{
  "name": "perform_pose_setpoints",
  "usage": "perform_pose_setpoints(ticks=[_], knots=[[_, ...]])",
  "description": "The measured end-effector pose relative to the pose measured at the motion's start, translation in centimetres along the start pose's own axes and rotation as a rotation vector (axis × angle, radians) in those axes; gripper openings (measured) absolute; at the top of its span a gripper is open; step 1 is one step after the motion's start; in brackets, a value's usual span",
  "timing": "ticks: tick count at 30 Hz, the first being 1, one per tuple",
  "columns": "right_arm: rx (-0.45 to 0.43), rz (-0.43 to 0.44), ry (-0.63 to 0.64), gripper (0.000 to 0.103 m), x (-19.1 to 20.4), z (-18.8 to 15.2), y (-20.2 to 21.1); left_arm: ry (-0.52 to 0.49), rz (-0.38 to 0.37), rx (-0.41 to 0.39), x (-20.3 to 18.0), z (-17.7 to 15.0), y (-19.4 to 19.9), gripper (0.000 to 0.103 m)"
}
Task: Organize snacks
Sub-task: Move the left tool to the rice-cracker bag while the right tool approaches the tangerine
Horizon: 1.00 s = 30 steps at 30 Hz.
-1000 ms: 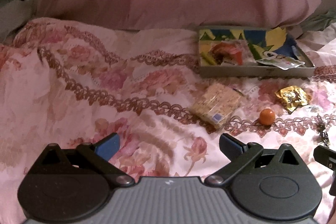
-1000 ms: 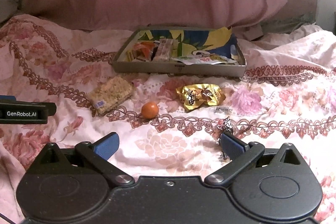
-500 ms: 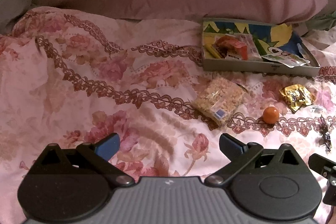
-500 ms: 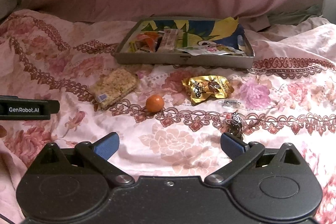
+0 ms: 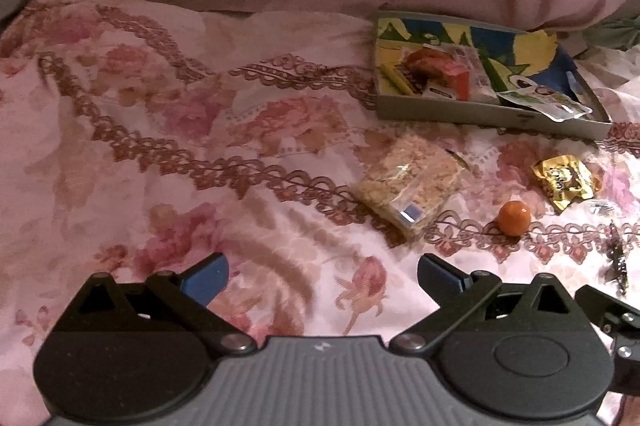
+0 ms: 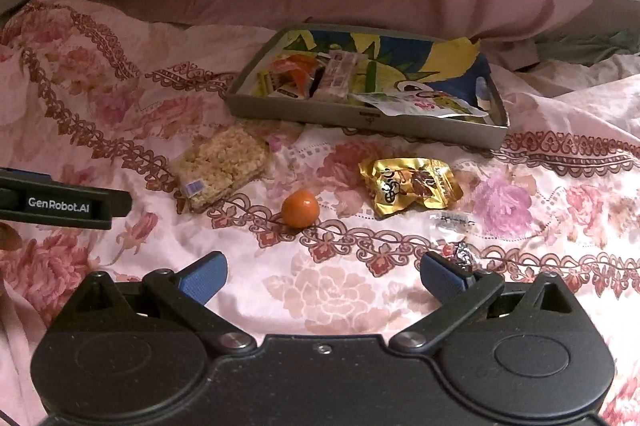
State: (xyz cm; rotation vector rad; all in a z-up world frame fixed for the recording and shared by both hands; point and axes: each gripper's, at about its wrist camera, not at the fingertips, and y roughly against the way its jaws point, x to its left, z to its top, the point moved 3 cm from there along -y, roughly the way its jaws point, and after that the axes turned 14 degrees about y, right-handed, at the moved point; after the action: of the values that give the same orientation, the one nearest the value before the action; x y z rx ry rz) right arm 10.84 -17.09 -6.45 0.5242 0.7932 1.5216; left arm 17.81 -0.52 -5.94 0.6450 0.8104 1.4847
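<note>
Both spread, empty: left tool (image 5: 322,276); right tool (image 6: 323,276); beyond on bed (image 6: 340,290), orange (image 6: 300,208), gold packet (image 6: 410,184) (tray (image 6: 360,114) behind).

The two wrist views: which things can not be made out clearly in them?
- Tray contents: both views, packets overlap and its near wall hides their lower parts.
- Small foil candy: right wrist view, partly behind the right gripper finger; blurred in the left view.
- Gold packet print: too small to read.

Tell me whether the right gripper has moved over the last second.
Yes. The right gripper has drawn back from the tray; the small orange ball now sits farther ahead.
</note>
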Motion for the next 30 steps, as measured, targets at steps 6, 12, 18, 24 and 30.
perform_pose_setpoints(ticks=[6, 12, 18, 24, 30], knots=[[0.003, 0.006, -0.010, 0.102, -0.6, 0.8, -0.9, -0.018, -0.044, 0.030, -0.6, 1.2, -1.6, 0.103], [0.019, 0.023, -0.039, 0.102, -1.4, 1.4, -1.9, -0.033, -0.041, -0.002, -0.9, 3.1, -2.8, 0.103], [0.035, 0.018, -0.029, 0.102, -1.9, 2.3, -3.2, -0.087, -0.074, -0.024, -1.9, 5.0, -4.0, 0.103], [0.041, 0.037, 0.013, 0.102, -1.9, 3.1, -4.6, -0.129, -0.079, -0.039, -2.3, 6.0, -5.8, 0.103], [0.013, 0.049, 0.077, 0.102, -1.3, 3.8, -6.0, -0.080, -0.126, 0.003, -2.1, 6.6, -6.9, 0.103]])
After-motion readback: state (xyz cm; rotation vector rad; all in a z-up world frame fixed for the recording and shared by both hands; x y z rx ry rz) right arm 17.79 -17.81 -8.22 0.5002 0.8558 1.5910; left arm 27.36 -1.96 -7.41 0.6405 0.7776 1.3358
